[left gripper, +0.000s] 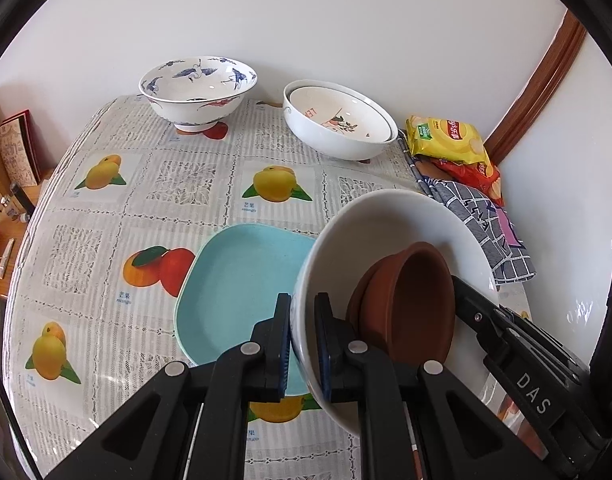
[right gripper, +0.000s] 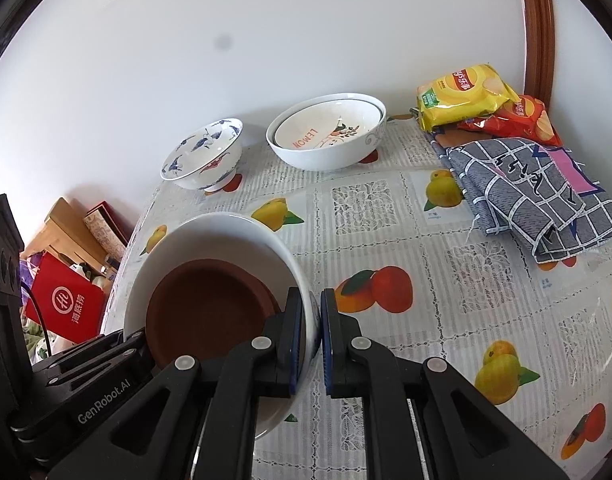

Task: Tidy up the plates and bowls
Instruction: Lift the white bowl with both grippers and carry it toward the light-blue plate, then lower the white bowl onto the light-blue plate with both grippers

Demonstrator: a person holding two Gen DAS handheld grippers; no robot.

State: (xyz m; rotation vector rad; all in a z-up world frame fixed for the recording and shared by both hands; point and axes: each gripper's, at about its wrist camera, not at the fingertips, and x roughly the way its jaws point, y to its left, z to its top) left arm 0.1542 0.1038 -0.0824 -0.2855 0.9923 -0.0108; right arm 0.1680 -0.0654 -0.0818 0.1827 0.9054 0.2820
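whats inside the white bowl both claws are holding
Brown dishes nested inside the white bowl; two rims show, so apparently two. Anything beneath them is covered. The left claw and right claw pinch its rim.

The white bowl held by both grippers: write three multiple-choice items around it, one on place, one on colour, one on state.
1. Where is the blue plate?
A. on the table, beside the held white bowl
B. inside the crane bowl
C. on the chip bags

2. What colour is the dish inside the white bowl?
A. green
B. brown
C. yellow

3. How is the white bowl held?
A. flat on the table, untouched
B. upside down
C. tilted, a hand-held gripper on each side of its rim

Answers:
1 A: the left wrist view shows the plate on the tablecloth next to the bowl.
2 B: both views show a brown dish.
3 C: the left hand-held gripper and the right hand-held gripper each clamp the rim.
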